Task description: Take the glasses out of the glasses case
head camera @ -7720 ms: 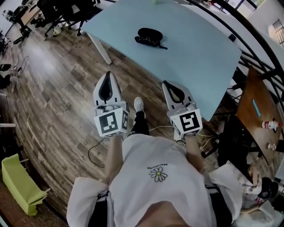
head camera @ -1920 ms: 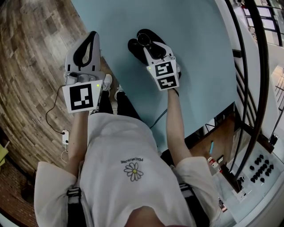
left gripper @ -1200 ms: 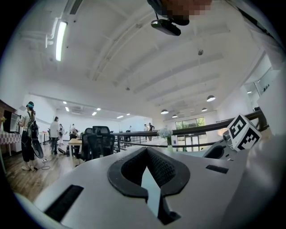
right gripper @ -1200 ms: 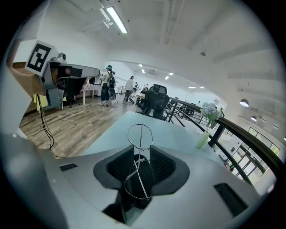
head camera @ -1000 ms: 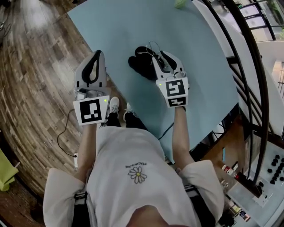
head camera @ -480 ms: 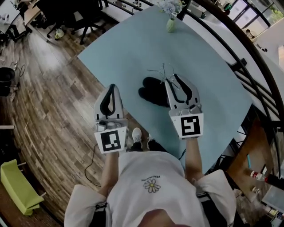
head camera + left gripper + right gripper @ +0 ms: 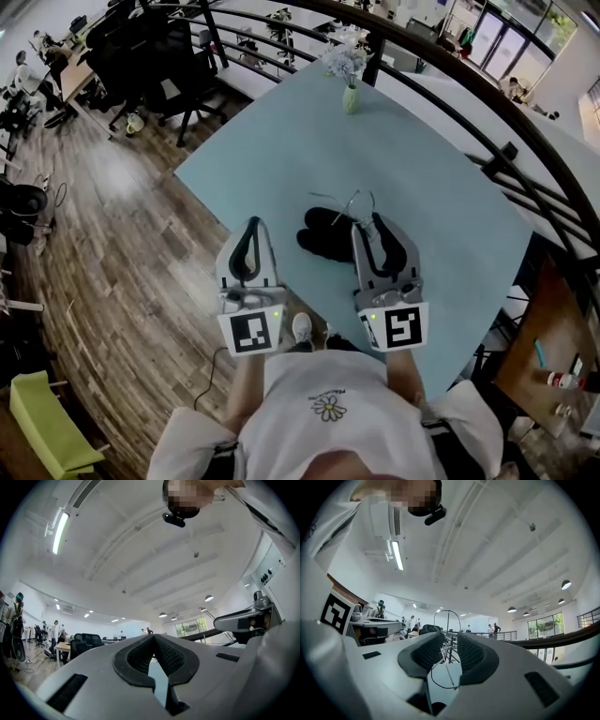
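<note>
The black glasses case [image 7: 323, 234] lies open on the light blue table [image 7: 431, 178], close to its near edge. My right gripper [image 7: 367, 221] hovers just right of the case, shut on the thin wire-framed glasses [image 7: 347, 199], which stick out past its tips above the case. In the right gripper view the wire frame [image 7: 447, 618] runs between the two pads of the right gripper [image 7: 450, 637]. My left gripper [image 7: 252, 223] hangs left of the case, over the table's edge, shut and holding nothing. The left gripper view shows the left gripper [image 7: 153, 637] with its pads together.
A small green vase of flowers [image 7: 349, 92] stands at the table's far edge. A black railing [image 7: 469, 108] curves behind the table. Office chairs [image 7: 155, 56] stand on the wooden floor [image 7: 112, 253] to the left. A brown side table [image 7: 548, 347] is at the right.
Both grippers have risen. The right one has lifted the glasses up from the open case and tilted upward. The head view has swung to take in more of the room.
</note>
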`<action>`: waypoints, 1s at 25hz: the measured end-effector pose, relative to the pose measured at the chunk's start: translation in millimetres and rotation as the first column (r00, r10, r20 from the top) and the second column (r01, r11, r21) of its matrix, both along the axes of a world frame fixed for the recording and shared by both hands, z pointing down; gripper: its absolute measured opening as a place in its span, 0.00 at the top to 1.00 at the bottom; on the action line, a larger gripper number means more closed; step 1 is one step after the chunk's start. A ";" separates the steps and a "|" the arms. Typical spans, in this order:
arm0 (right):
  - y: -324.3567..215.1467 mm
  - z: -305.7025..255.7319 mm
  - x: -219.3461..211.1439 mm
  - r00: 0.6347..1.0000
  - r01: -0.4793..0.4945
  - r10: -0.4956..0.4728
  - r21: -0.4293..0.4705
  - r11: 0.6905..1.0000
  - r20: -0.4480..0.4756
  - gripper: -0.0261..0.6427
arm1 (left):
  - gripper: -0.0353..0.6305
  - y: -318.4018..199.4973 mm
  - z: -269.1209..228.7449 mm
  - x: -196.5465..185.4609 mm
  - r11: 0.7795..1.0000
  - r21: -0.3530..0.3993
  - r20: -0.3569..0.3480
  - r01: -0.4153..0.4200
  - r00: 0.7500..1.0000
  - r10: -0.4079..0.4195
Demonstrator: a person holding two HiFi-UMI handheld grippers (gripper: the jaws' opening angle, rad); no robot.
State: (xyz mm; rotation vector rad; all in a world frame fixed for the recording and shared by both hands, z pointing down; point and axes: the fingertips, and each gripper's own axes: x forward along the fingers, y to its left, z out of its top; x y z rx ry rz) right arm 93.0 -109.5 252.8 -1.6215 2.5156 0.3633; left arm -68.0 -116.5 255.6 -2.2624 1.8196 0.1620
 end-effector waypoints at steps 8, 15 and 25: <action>1.3 -1.1 16.1 0.998 -0.061 0.061 0.013 0.998 0.001 0.79 | 0.92 2.8 -9.2 -0.2 1.000 0.022 -0.019 -0.005 1.000 0.006; 0.4 -3.8 18.0 0.998 -0.069 0.069 0.018 0.997 -0.008 0.79 | 0.92 3.1 -15.3 0.5 0.999 0.035 -0.018 0.003 1.000 -0.002; 0.6 -5.2 19.4 0.998 -0.068 0.068 0.018 0.998 0.003 0.79 | 0.92 5.3 -19.5 0.8 0.999 0.041 -0.011 0.012 1.000 -0.011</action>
